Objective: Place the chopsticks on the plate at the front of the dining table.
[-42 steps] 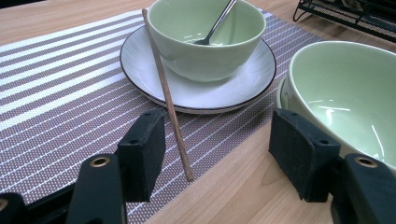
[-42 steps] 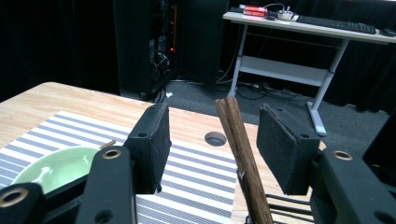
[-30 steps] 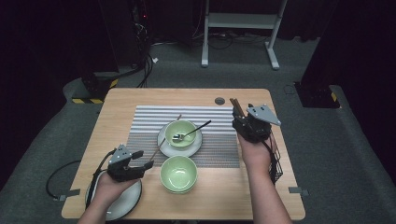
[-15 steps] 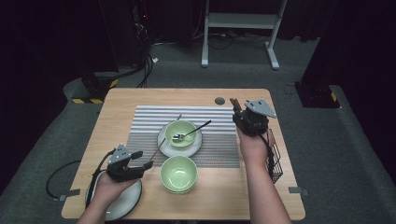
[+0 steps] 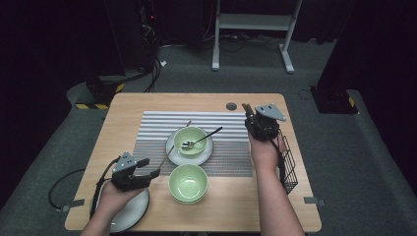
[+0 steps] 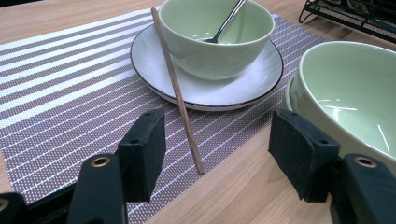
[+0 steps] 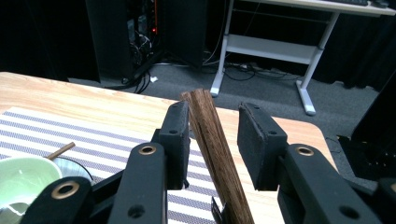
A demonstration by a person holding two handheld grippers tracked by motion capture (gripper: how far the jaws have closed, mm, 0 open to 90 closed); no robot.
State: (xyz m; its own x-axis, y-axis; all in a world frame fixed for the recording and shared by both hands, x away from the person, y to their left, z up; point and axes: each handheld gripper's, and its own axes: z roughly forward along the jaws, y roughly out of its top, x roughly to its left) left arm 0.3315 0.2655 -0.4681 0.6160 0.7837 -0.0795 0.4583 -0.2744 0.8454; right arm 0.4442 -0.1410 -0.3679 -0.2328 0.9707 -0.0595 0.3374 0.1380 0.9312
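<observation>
Mat [image 5: 152,132] at mid table [image 5: 147,103]. On mat: plate [image 5: 172,147] bearing bowl [image 5: 191,138], spoon [image 5: 201,138] inside. Chopstick [image 6: 176,88] leaning on plate's left rim, tip down on mat. Second bowl [image 5: 188,183] nearer, just before mat's front edge. Rack [image 5: 289,167] hung at table's right edge. Another plate [image 5: 130,216] at front left, under left gripper [image 5: 147,169]. Right gripper [image 5: 248,115] right of mat, wooden sticks [image 7: 212,140] between jaws, touching left pad.

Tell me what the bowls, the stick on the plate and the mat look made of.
Bowls: likely glazed ceramic, pale green with glossy highlights. Stick: looks like wood, brown, matte, faint grain. Mat: appears woven vinyl or fabric, a fine mesh texture in grey-and-white stripes. Plate: probably glazed ceramic, white with a dark rim.
</observation>
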